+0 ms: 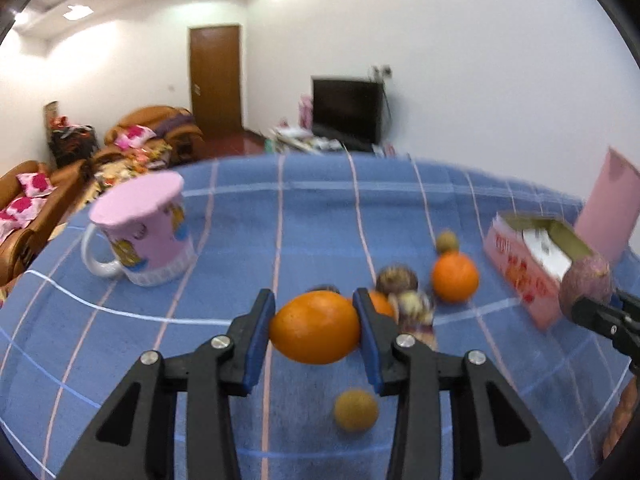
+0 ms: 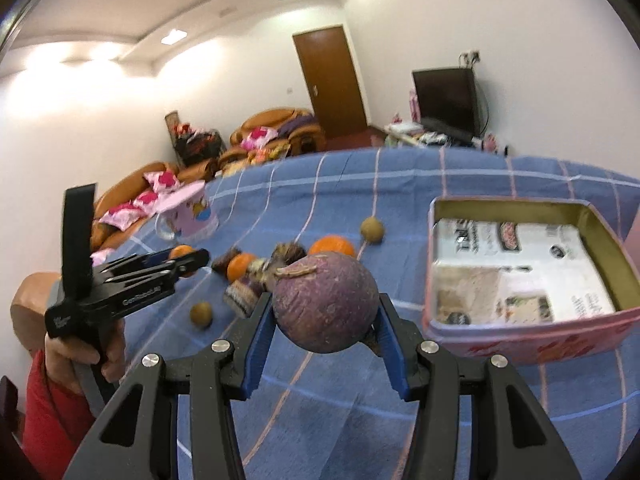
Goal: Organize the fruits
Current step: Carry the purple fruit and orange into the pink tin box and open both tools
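My left gripper is shut on a large orange, with both blue pads pressed on its sides above the blue checked cloth. In the right wrist view that gripper shows at the left, held by a hand. My right gripper is shut on a round purple fruit, held just left of the open pink tin box. The left wrist view shows this fruit in front of the box. The box holds only a printed paper liner.
Loose on the cloth lie a second orange, two dark round fruits, a small brown fruit and another. An upturned pink mug stands at the left. The box's pink lid stands upright behind it.
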The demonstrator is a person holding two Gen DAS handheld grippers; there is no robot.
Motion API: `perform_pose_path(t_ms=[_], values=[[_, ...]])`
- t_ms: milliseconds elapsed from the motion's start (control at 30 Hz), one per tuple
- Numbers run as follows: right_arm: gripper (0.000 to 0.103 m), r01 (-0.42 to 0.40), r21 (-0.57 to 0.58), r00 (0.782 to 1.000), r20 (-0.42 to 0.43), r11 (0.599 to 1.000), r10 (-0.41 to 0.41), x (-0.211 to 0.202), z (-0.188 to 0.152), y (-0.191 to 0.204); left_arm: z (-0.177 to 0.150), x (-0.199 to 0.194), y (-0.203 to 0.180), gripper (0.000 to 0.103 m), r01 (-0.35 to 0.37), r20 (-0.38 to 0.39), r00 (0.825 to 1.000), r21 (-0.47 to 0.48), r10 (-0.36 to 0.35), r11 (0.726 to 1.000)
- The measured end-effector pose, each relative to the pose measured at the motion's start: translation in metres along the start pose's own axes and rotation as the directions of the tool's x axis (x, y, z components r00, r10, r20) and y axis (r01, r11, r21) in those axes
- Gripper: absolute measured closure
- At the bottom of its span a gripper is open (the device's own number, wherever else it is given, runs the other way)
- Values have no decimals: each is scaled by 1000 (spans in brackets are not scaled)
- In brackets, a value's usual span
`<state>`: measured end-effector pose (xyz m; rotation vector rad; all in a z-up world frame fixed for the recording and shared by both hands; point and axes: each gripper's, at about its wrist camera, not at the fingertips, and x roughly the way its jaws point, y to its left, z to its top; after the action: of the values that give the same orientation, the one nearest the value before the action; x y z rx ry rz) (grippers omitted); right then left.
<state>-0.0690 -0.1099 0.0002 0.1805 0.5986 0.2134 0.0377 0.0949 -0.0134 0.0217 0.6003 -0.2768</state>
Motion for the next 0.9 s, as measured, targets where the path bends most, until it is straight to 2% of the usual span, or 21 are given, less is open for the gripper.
perform_pose_path(t_ms=[100,200,333,467,633,800,900], values=[[52,27,2,998,48,1000,-27,-10,5,-6,3,-1,-3,61,-3,40,999,-61,5,998],[52,83,-20,990,116,996,-80,-24,13,-14,3,-6,-22,61,-25,75,997,-37,27,999],[52,131,-13,978,168,991,-127,-39,18,-37,5,-10,-56,61,17,87,996,-27,-14,1000],[52,220,-18,962,167,975,-214,-46,19,-65,7,-4,-93,61,45,82,996,-2,-45,999],[52,296,41,941,161,954,-299,-57,22,-111,13,4,-143,61,76,86,993,58,-81,995],[52,347,55,927,134,936,-351,-60,22,-144,21,16,-192,61,114,61,991,89,-120,990],[52,364,47,924,108,930,-367,-55,23,-155,23,26,-222,61,103,39,993,124,-109,987]])
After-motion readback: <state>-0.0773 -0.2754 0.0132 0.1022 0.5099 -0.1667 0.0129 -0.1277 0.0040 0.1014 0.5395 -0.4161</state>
